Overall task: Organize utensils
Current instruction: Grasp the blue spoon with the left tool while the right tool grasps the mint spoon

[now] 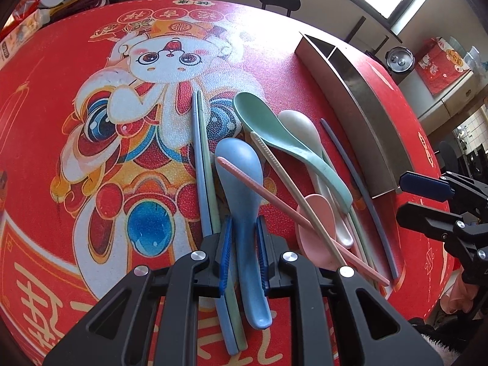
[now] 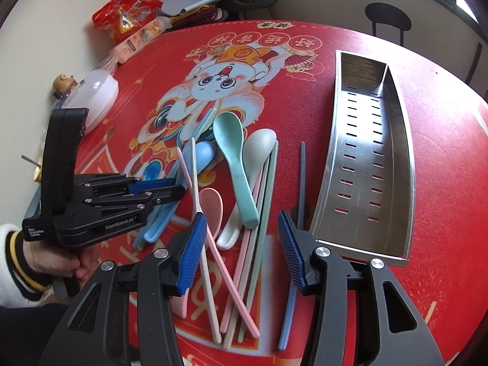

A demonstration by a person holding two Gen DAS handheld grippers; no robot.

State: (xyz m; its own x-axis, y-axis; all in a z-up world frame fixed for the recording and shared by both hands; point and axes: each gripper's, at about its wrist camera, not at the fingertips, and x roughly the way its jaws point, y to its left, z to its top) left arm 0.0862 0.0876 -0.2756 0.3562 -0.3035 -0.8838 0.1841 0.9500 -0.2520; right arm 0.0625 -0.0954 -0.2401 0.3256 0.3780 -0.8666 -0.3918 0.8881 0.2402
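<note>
none of the utensils has reached the steel tray (image 2: 335,140) yet; both of its long slotted compartments show bare metal, so the sorting is at its very start. it sits at the right of the red printed tablecloth (image 1: 61,122), well apart from nothing but close beside the pile.

four spoons and a scatter of chopsticks lie heaped in the middle of the cloth, left of the tray. the green spoon (image 2: 233,164) rests across the white spoon (image 2: 257,149), the pink spoon (image 2: 210,201) lies nearer, and pink, cream, green and blue chopsticks cross over and under them.

the left gripper (image 1: 244,253) is narrowed onto the handle of the blue spoon (image 1: 239,167), its blue pads hugging both sides; a pink chopstick (image 1: 274,195) lies across the spoon's bowl and would likely slide off on a lift. the right gripper (image 2: 241,244) hangs over the near ends of the chopsticks with jaws partly spread, gripping nothing.

everything remains to be moved: spoons and chopsticks alike, probably one kind per compartment.
</note>
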